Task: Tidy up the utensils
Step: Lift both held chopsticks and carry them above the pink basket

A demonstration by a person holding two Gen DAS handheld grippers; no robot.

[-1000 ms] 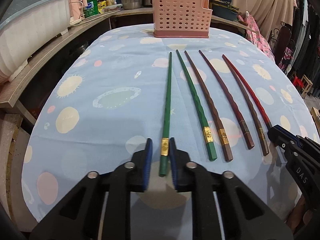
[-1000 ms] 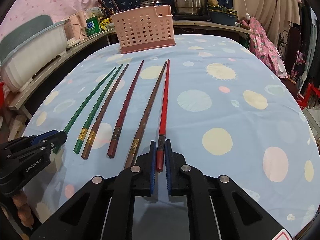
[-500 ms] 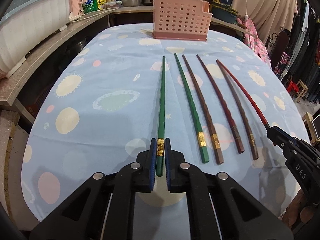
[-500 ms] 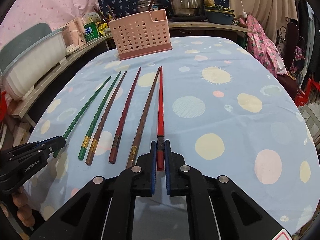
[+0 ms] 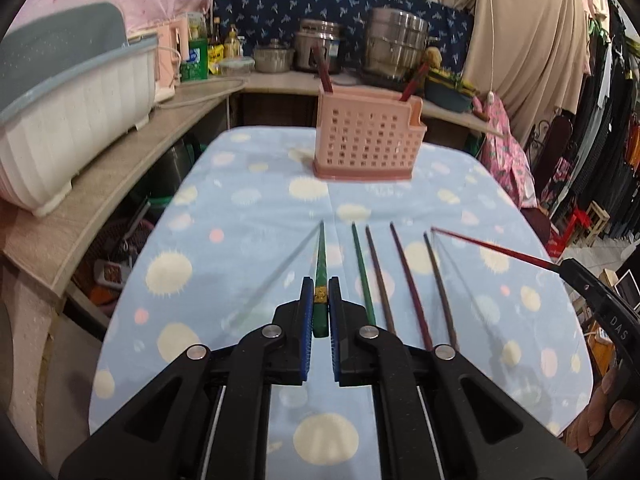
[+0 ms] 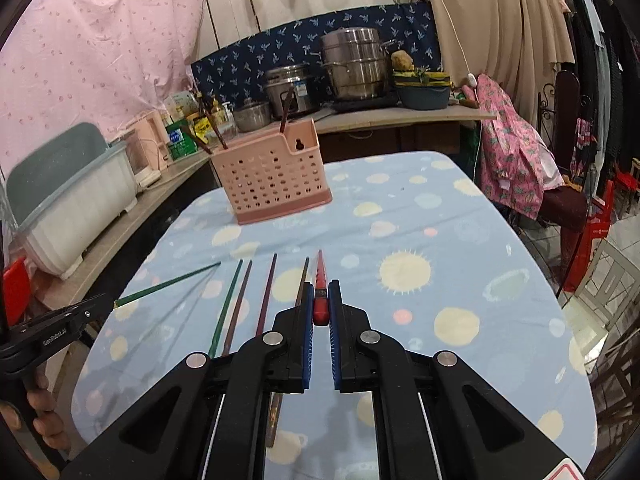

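Note:
My left gripper [image 5: 318, 300] is shut on the thick end of a green chopstick [image 5: 320, 264] and holds it lifted above the table, tip pointing away. My right gripper [image 6: 321, 300] is shut on a red chopstick [image 6: 320, 276], also lifted. Several chopsticks still lie side by side on the cloth: a green one [image 5: 363, 276], two brown ones [image 5: 379, 280] and a dark red one [image 5: 408, 280]. A pink perforated utensil basket [image 5: 366, 144] stands at the far end of the table with a few chopsticks in it. The right gripper with its red chopstick [image 5: 492, 248] shows at the right of the left wrist view.
The table has a light blue cloth with pale dots [image 5: 248, 208]. A wooden counter at the left holds a white dish rack [image 5: 68, 120]. Pots and bottles [image 5: 392, 48] stand on the counter behind the basket. Clothes and chairs are on the right [image 6: 516, 168].
Both grippers have risen from the table, each lifting its chopstick off the cloth. The left gripper closed on the green chopstick a second ago.

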